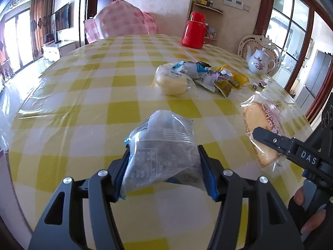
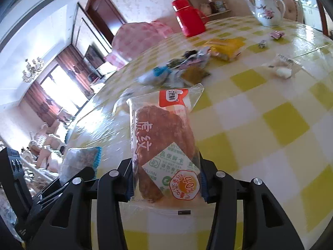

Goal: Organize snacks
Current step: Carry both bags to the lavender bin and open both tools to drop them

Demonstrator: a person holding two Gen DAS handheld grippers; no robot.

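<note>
Claws first: your left gripper (image 1: 164, 166) is clamped on a clear bag (image 1: 164, 145) with dark contents, its blue pads pressing both sides and the bag held clear of the table (image 1: 83, 95). Your right gripper (image 2: 166, 179) is clamped on a wrapped cake (image 2: 164, 139) with an orange label at its top end, standing upright between the pads. In the left wrist view that gripper comes in from the right edge, with your fingers (image 1: 312, 225) curled round its handle at the lower right corner. In the right wrist view the left gripper and its bag show at the lower left.

Beyond both claws, a pile of snacks (image 1: 199, 77) lies toward the table's far right side: a pale bun (image 1: 171, 83) in clear wrap, several small packets and a yellow pack (image 1: 235, 74), all touching or overlapping. One more clear packet (image 2: 283, 66) lies apart, nearer the right edge. Two small sweets (image 2: 270, 38) sit beyond it. At the far edge stands a red flask (image 1: 194, 31); a white teapot (image 1: 260, 61) stands at the far right corner.
</note>
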